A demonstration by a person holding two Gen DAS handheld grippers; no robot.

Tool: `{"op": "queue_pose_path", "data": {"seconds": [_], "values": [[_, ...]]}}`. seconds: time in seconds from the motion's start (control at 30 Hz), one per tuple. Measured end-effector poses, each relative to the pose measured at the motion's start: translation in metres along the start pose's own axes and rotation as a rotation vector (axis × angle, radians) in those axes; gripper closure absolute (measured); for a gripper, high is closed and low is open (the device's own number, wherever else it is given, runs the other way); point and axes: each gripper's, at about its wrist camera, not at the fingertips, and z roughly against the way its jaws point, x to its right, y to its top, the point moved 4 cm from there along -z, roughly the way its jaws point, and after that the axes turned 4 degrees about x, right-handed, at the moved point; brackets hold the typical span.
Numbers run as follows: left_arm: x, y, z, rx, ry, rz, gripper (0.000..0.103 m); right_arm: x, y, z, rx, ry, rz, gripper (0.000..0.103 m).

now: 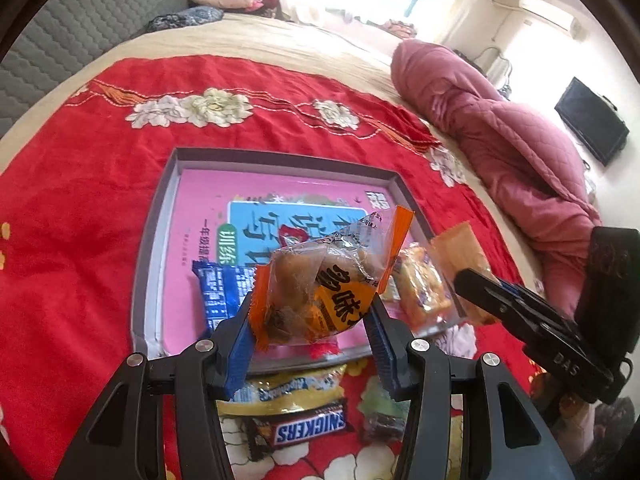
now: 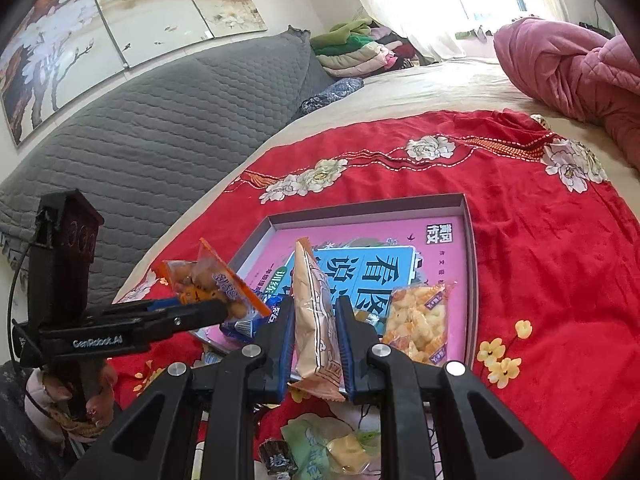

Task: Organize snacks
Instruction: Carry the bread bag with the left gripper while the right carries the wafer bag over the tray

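Your left gripper (image 1: 312,312) has its fingers clamped on an orange-ended clear pack (image 1: 320,284) of brown snacks, held up over the near edge of the tray (image 1: 280,158). Your right gripper (image 2: 314,344) is clamped on a pale orange pack (image 2: 316,320), standing on edge between the blue pads (image 2: 286,344), also over the tray's near side.

The tray is a shallow grey box on the red cloth (image 1: 80,220), with a pink book (image 1: 208,200) lying flat and filling most of its floor. On the book lie a blue pack (image 1: 218,292) near the left front corner and a clear pack of yellow puffs (image 2: 418,322) toward the right front. The far half of the book is bare.

Outside the tray, close to you on the cloth, lie a yellow pack (image 1: 288,390) touching the tray's near wall, a Snickers bar (image 1: 308,426) just beside it, a small dark candy (image 1: 384,426) and a green pack (image 2: 316,440).

The two grippers are near each other over the front of the tray: from the left wrist view the right one comes in at the right edge, just beside the puffs. Red cloth spreads wide to the left, right and beyond the tray; a pink quilt (image 1: 500,132) lies well apart on the right, a grey headboard (image 2: 140,132) on the left.
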Motion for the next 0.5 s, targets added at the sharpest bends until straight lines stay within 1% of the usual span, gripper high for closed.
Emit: {"op": "queue_pose_path", "data": {"seconds": [0.2, 0.33, 0.5], "values": [[-0.006, 0.003, -0.005, 0.005, 0.043, 0.022, 0.05, 0.0, 0.004, -0.003, 0.005, -0.009, 0.019, 0.083], [-0.01, 0.004, -0.011, -0.006, 0.041, 0.057, 0.05, 0.001, 0.006, -0.008, 0.004, -0.01, 0.022, 0.083], [-0.015, 0.003, -0.016, -0.014, 0.061, 0.084, 0.05, 0.001, 0.006, -0.013, -0.003, -0.012, 0.022, 0.083]]}}
